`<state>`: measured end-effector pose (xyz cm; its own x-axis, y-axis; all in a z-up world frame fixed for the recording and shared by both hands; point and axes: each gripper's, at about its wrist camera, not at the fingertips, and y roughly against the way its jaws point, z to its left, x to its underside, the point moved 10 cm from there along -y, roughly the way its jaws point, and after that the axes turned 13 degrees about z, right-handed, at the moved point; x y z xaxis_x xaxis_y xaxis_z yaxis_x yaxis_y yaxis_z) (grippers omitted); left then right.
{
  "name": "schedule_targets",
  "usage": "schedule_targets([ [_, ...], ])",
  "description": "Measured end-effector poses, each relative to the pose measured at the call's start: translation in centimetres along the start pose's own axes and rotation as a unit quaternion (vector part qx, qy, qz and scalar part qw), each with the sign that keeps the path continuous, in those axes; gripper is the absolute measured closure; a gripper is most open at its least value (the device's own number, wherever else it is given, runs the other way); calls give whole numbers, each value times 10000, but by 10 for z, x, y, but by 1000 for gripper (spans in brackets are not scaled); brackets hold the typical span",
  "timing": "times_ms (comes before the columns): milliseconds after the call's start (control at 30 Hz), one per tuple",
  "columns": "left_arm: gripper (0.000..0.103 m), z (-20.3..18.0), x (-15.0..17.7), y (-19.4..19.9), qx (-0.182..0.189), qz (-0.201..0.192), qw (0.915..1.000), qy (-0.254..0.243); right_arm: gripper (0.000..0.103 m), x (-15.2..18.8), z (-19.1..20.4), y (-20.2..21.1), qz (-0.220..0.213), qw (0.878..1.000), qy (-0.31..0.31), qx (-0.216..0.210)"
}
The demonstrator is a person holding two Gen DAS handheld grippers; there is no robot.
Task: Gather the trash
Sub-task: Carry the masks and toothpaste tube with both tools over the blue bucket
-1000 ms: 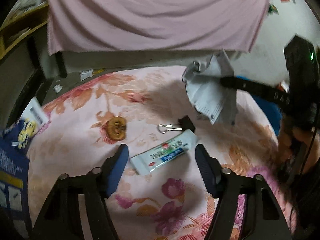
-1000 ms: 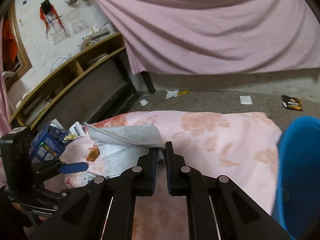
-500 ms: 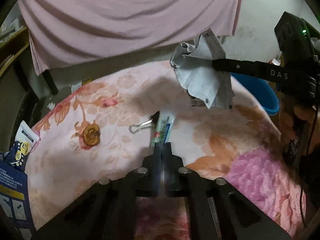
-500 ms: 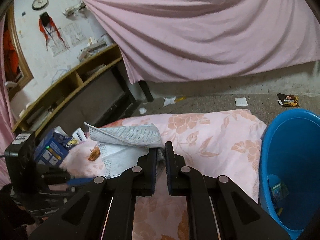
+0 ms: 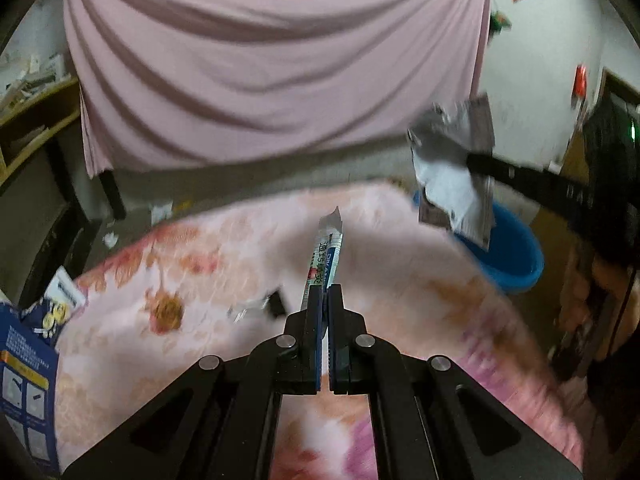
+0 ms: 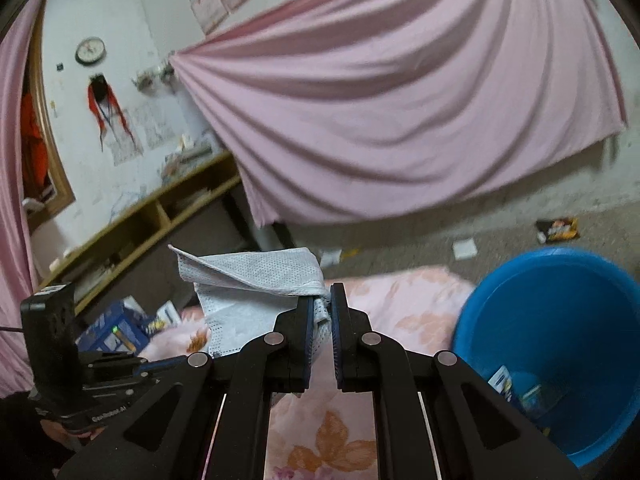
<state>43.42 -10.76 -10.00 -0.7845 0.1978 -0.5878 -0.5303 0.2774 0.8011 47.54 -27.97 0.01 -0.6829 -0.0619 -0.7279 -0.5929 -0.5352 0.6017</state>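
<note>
My left gripper point(image 5: 325, 292) is shut on a white toothpaste tube point(image 5: 327, 249), which sticks out forward above the flowered pink cloth point(image 5: 400, 280). My right gripper point(image 6: 320, 300) is shut on a crumpled grey-white face mask point(image 6: 252, 276); the left wrist view shows that mask point(image 5: 452, 176) hanging over the blue bucket point(image 5: 516, 256). In the right wrist view the blue bucket point(image 6: 560, 320) sits at the lower right with a few wrappers inside.
A black binder clip point(image 5: 276, 304) and a brown round scrap point(image 5: 168, 308) lie on the cloth. Blue printed packets point(image 5: 28, 360) sit at its left edge. Litter point(image 6: 558, 230) is scattered on the floor. A pink curtain point(image 6: 400, 100) and wooden shelves point(image 6: 140, 224) stand behind.
My left gripper closed on the toothpaste tube and lifted it off the cloth. The right gripper carried the mask up and rightward over the blue bucket.
</note>
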Motion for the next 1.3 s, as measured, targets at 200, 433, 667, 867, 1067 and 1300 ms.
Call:
schedule_targets([
  [200, 103, -36, -51, 39, 429, -1206, 9917, 112, 97, -21, -5, 63, -1091, 9924, 231, 517],
  [433, 103, -93, -93, 82, 707, -2311, 9700, -276, 96, -35, -13, 137, -2228, 9648, 461, 1316],
  [667, 103, -134, -114, 78, 866, -2610, 9595, -613, 96, -35, -41, 175, -2600, 9434, 470, 2003],
  [867, 103, -176, -124, 56, 962, -2350, 9642, -766, 96, -24, -82, 183, -2376, 9429, 266, 2319],
  [1067, 103, -199, -125, 24, 924, -1815, 9755, -826, 96, -14, -121, 164, -1768, 9534, -119, 2442],
  [1300, 102, -208, -122, -20, 736, -878, 9894, -889, 94, 2, -137, 141, -1162, 9646, -321, 2344],
])
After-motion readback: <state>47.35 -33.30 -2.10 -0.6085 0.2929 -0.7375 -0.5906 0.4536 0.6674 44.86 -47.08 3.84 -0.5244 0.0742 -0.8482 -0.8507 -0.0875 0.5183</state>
